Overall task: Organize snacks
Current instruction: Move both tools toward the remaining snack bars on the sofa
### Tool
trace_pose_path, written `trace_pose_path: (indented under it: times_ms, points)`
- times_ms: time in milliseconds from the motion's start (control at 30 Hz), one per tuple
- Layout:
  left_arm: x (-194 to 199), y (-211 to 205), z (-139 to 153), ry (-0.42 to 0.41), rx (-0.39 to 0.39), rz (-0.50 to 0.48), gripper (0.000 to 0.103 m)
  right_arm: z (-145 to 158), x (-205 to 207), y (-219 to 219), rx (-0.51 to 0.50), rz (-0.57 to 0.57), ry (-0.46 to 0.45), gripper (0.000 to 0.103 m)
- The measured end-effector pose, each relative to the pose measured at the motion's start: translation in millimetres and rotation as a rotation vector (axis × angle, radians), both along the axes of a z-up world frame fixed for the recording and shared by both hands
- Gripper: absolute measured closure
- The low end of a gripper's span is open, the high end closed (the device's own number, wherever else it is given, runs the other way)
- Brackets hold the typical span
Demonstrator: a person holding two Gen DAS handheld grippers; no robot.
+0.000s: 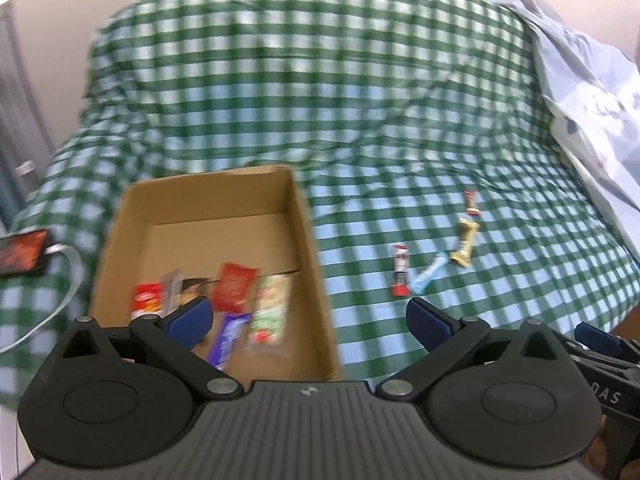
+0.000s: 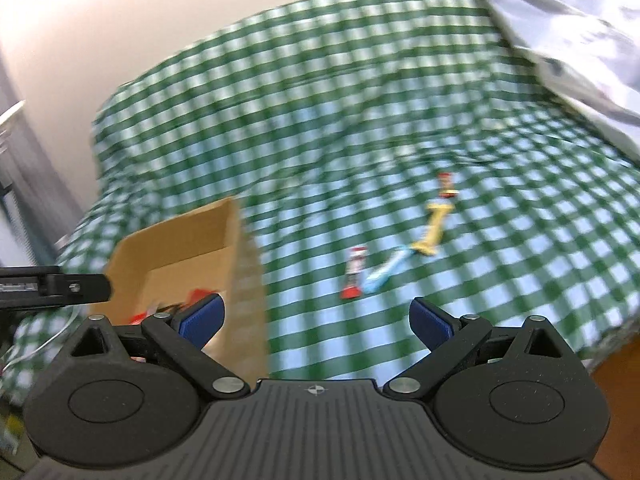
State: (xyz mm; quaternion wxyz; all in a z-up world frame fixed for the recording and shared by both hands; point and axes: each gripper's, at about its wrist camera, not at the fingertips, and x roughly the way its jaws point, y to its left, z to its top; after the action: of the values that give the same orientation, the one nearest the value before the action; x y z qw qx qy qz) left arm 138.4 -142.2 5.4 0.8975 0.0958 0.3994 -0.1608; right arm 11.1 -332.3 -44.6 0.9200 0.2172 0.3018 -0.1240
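Note:
An open cardboard box [image 1: 308, 240] [image 2: 244, 264] sits on a green checked bedspread [image 1: 320, 80] and holds several snack packets, among them a red one [image 1: 234, 286], a purple one [image 1: 228, 338] and a green-and-white one [image 1: 268, 312]. To its right on the cloth lie a red-and-white bar [image 1: 401, 276] [image 2: 354, 274], a light blue bar [image 1: 428, 274] [image 2: 386, 272], a gold bar [image 1: 466, 242] [image 2: 432, 232] and a small red sweet [image 1: 472, 202] [image 2: 446, 186]. My left gripper [image 1: 310, 320] is open above the box's near right corner. My right gripper [image 2: 318, 318] is open, short of the loose bars.
A grey-white duvet [image 1: 592, 92] [image 2: 568, 28] is heaped at the right. A phone [image 1: 22, 254] with a white cable [image 1: 60, 304] lies on the bed left of the box. The bed's edge drops away at the lower right [image 2: 616, 344].

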Motion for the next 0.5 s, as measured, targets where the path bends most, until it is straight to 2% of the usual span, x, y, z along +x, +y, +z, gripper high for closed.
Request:
trace_pose_path:
  times_ms: [167,300,500]
  points:
    - [56,-62,-33,0.064,0.062,-0.082,0.000,-26,15,-51,-0.021,-0.109,0.029,0.004]
    - [110,-104,-83,0.131,0.125,-0.102,0.000,-57,44,-83,-0.037,-0.164,0.067,0.004]
    - [167,-162,-157,0.162,0.212,-0.122,0.000,-106,112,-128,-0.010,-0.206,0.111,0.004]
